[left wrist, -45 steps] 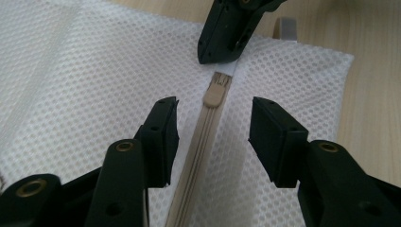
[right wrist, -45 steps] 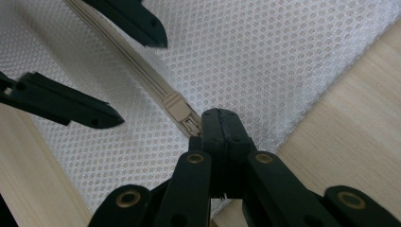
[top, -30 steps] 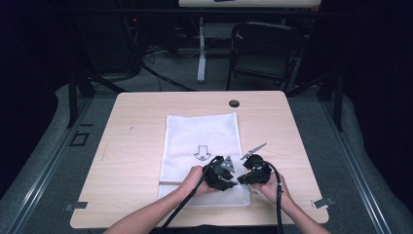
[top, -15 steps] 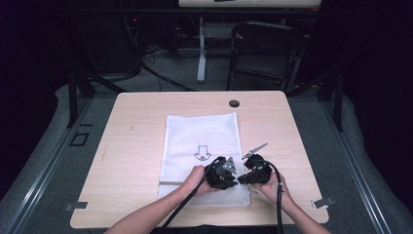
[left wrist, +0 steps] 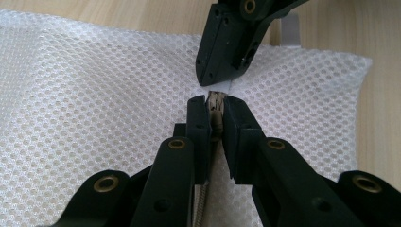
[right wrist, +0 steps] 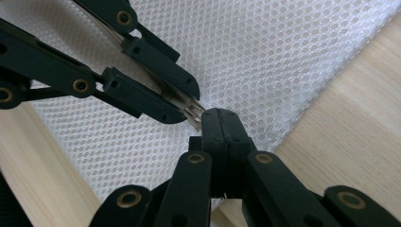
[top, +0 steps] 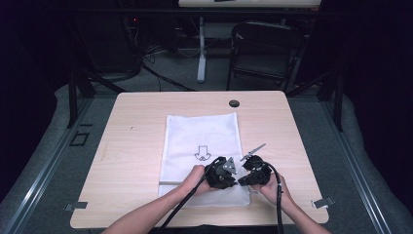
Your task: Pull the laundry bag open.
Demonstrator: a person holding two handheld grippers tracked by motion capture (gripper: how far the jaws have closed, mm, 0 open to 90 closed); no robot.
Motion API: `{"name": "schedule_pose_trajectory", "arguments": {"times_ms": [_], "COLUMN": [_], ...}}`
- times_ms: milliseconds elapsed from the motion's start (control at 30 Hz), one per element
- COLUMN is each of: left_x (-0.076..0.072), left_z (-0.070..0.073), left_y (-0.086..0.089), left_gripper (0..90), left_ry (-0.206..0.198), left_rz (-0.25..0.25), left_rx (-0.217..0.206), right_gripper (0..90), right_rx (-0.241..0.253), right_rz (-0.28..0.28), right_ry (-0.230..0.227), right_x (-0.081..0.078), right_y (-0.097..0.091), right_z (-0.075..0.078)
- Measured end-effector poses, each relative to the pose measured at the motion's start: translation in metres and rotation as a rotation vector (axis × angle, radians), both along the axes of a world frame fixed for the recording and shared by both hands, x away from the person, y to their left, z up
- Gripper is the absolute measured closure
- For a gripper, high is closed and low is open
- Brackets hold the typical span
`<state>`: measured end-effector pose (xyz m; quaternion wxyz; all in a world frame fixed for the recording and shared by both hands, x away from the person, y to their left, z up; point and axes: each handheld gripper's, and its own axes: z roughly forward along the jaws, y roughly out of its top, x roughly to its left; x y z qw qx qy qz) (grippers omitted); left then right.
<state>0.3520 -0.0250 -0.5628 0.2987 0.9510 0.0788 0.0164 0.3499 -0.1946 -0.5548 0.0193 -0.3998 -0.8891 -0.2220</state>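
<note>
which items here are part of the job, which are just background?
In the job:
- white mesh bag
- its zipper pull, pinched by the left gripper, whose jaws have just been closing
- right gripper, shut on the bag's edge beside it

Just lying about:
- folding chair behind the table
- cables on the floor

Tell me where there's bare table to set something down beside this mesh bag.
Bare wood lies left of the mesh bag out to the table edge, along the far edge by the round hole, and right of the bag. Crowded: the bag's near edge, where the left gripper and right gripper meet.
</note>
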Motion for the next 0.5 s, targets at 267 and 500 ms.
{"name": "schedule_pose_trajectory", "arguments": {"times_ms": [267, 500], "left_x": [0.0005, 0.0019], "left_z": [0.0025, 0.0034], "left_y": [-0.0004, 0.0038], "left_gripper": [82.4, 82.3], "left_ry": [0.004, 0.021], "left_rz": [-0.008, -0.001], "left_rx": [0.028, 0.025], "right_gripper": [90.0, 90.0], "right_rx": [-0.003, -0.005], "right_rz": [0.003, 0.005], "right_ry": [-0.008, -0.007], "right_x": [-0.0012, -0.0009], "right_y": [0.0007, 0.0010], "right_z": [-0.0006, -0.0004]}}
